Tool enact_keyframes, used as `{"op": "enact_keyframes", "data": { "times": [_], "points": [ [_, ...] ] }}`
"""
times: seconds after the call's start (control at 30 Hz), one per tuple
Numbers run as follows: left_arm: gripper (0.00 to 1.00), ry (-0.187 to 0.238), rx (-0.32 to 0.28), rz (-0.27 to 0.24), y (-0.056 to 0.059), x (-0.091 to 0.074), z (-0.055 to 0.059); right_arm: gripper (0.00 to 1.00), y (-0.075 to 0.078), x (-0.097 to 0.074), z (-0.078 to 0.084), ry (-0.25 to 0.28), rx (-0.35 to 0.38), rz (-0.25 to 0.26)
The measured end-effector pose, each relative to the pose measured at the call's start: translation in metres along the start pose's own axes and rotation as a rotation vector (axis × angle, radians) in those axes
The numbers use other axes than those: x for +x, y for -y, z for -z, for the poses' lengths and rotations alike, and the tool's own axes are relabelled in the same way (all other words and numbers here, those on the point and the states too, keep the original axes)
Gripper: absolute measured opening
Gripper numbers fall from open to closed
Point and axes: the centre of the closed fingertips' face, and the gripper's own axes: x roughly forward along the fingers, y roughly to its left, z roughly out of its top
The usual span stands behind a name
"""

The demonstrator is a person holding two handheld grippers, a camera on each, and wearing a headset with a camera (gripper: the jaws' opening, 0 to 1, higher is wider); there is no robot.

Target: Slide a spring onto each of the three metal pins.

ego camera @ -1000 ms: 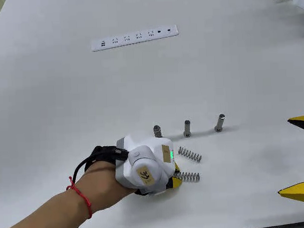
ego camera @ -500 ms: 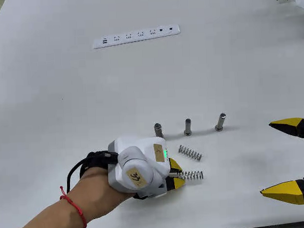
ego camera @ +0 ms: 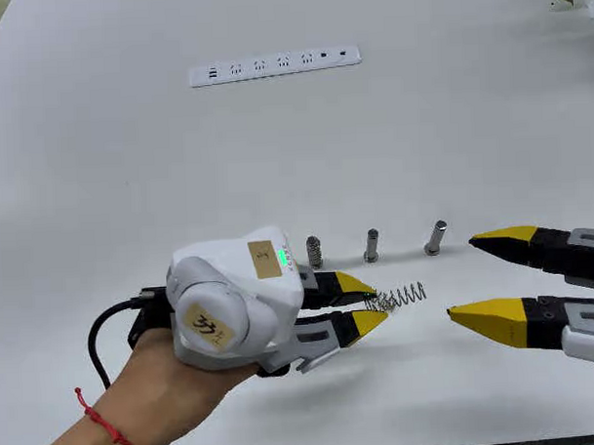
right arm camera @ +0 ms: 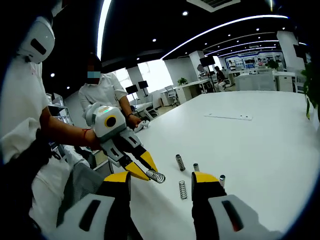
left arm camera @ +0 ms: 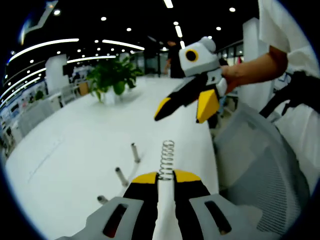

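Note:
My left gripper (ego camera: 371, 307) is shut on one end of a loose spring (ego camera: 401, 296) and holds it lifted, sticking out to the right. In the left gripper view the spring (left arm camera: 166, 157) rises from the shut jaws. Three metal pins stand in a row on the white table: the left pin (ego camera: 315, 251) wears a spring, while the middle pin (ego camera: 372, 244) and the right pin (ego camera: 436, 236) are bare. My right gripper (ego camera: 463, 277) hangs open just right of the held spring. In the right gripper view another spring (right arm camera: 182, 189) lies on the table near the pins.
A white power strip (ego camera: 274, 65) lies far back on the table (ego camera: 130, 189). The near table edge runs along the bottom right. In the right gripper view a person (right arm camera: 107, 92) stands at the table's far side.
My left gripper has picked one spring off the table and carried it up and to the right. My right gripper has moved in from the right edge toward it.

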Motion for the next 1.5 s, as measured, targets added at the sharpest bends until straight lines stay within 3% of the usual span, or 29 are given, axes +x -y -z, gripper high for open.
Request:
{"op": "enact_keyframes", "data": {
  "times": [0.23,0.47,0.73,1.1,1.5],
  "points": [
    [0.11,0.135,-0.072,-0.036,-0.006,-0.013,-0.035,0.37,-0.010,0.010,-0.024,0.105,0.104,-0.007],
    [0.11,0.209,-0.111,-0.050,-0.009,-0.019,-0.052,0.29,-0.008,0.011,-0.040,0.184,0.187,0.012],
    [0.11,0.263,-0.140,-0.049,-0.009,-0.022,-0.066,0.25,-0.011,0.011,-0.054,0.257,0.254,-0.009],
    [0.11,0.288,-0.153,-0.035,-0.006,-0.023,-0.073,0.13,-0.014,0.011,-0.062,0.277,0.249,-0.021],
    [0.11,0.279,-0.160,-0.017,-0.001,-0.019,-0.072,0.12,-0.020,0.012,-0.065,0.251,0.210,-0.034]
  ]
}}
